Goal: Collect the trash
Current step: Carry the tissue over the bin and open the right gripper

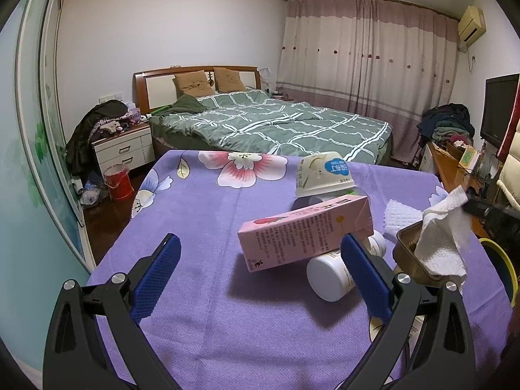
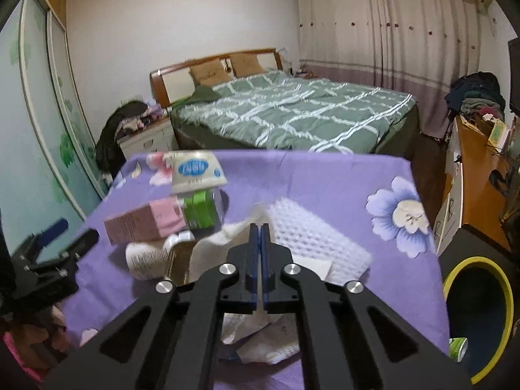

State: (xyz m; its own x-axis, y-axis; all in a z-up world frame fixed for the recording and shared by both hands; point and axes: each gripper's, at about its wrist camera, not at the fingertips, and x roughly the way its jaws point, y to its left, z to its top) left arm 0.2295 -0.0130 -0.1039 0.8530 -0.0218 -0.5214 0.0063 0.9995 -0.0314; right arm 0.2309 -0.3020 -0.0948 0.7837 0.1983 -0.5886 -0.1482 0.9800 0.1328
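Observation:
On the purple flowered tablecloth (image 1: pixel 201 214) lies a heap of trash: a pink carton (image 1: pixel 302 230) leaning on a white bottle (image 1: pixel 328 276), and an upturned white cup (image 1: pixel 325 175) behind them. My left gripper (image 1: pixel 260 260) is open just in front of the carton, its right finger beside the bottle. My right gripper (image 2: pixel 259 227) is shut on a white paper towel (image 1: pixel 445 237), which hangs over a foil tray (image 1: pixel 409 253). In the right wrist view the towel (image 2: pixel 221 243) shows left of the closed fingers.
A white foam mesh sheet (image 2: pixel 312 240) lies on the cloth behind the towel. A dark bin with a yellow rim (image 2: pixel 474 292) stands off the table's right edge, a green can (image 2: pixel 458 349) inside. A bed (image 1: pixel 276 123) is beyond the table.

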